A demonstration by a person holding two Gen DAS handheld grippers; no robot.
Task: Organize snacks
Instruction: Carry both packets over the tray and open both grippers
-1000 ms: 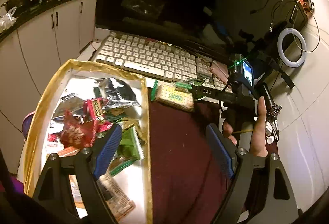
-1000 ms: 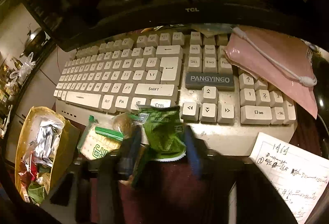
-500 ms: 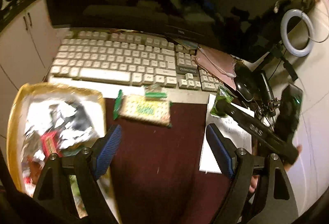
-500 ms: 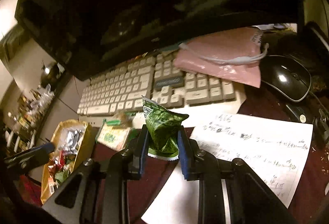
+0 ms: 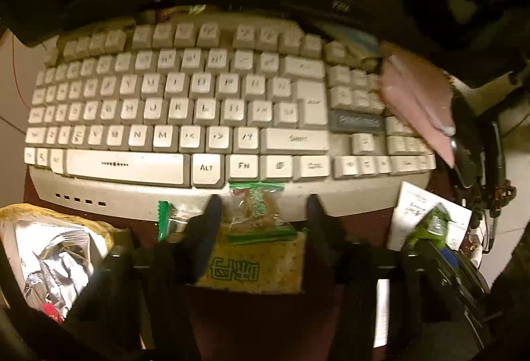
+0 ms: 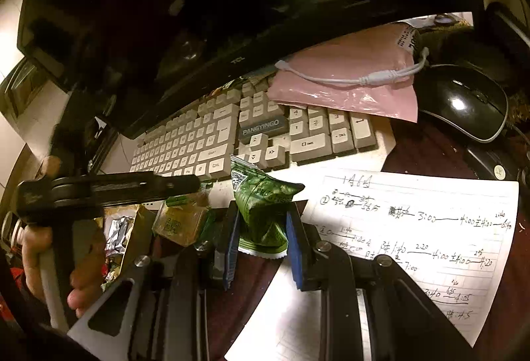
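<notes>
The green packet is clamped upright in the right gripper, above the paper. The cracker pack lies on the tabletop before the keyboard. The left gripper has just been closing around the cracker pack; contact is unclear from blur. Only the left view shows the small wrapped snack on top; only the right view shows the mouse. The box stands to the left.

The puffy snack pouch was dark green with a white scalloped hem. The flat cracker pack was speckled tan with green printed characters and green sealed ends. The small clear sweet wrapper carried green bands. The keyboard was cream with one grey badge. The plastic mailer was pink, the mouse glossy black. The surface was maroon, and the lined paper sheet white with black handwriting.
</notes>
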